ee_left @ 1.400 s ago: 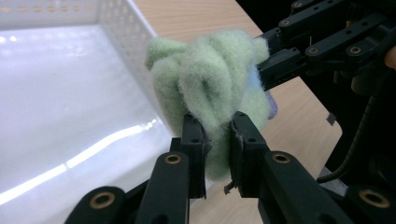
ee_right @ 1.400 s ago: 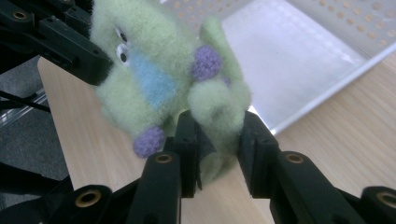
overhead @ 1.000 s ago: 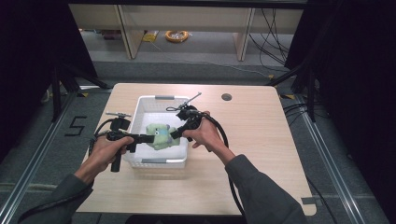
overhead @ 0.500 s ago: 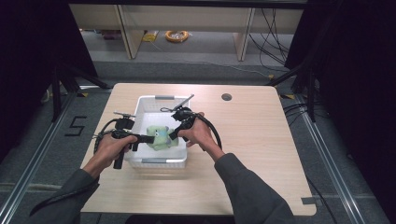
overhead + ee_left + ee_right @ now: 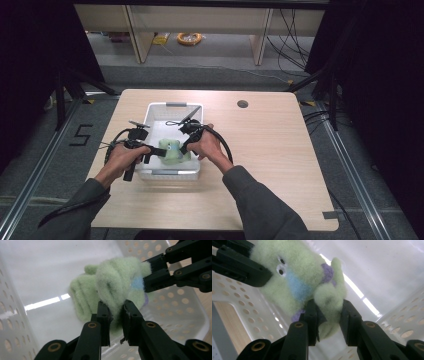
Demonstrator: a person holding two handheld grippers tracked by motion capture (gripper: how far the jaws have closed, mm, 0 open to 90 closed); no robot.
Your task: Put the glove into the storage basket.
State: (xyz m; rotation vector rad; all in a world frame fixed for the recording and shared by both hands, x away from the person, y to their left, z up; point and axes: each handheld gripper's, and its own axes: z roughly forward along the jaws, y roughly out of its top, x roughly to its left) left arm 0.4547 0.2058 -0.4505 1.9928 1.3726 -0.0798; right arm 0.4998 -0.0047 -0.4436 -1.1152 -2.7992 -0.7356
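Left tool [image 5: 115,315] pinches a fold of the pale green plush toy [image 5: 112,285], jaws pressed onto the fuzzy fabric; right tool [image 5: 329,312] likewise clamps a rounded limb of the same toy from its opposite side. Toy hangs between both tools inside the white perforated basket [image 5: 159,111], above the basket floor. Basket sits on the wooden counter [image 5: 280,150], with the toy toward the basket's near wall.

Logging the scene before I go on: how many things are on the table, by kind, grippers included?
Green fuzzy socks: 2, one lifted by both grippers, one lying in the basket
White perforated basket: 1
Grippers: 2, left gripper and right gripper
Total: 5
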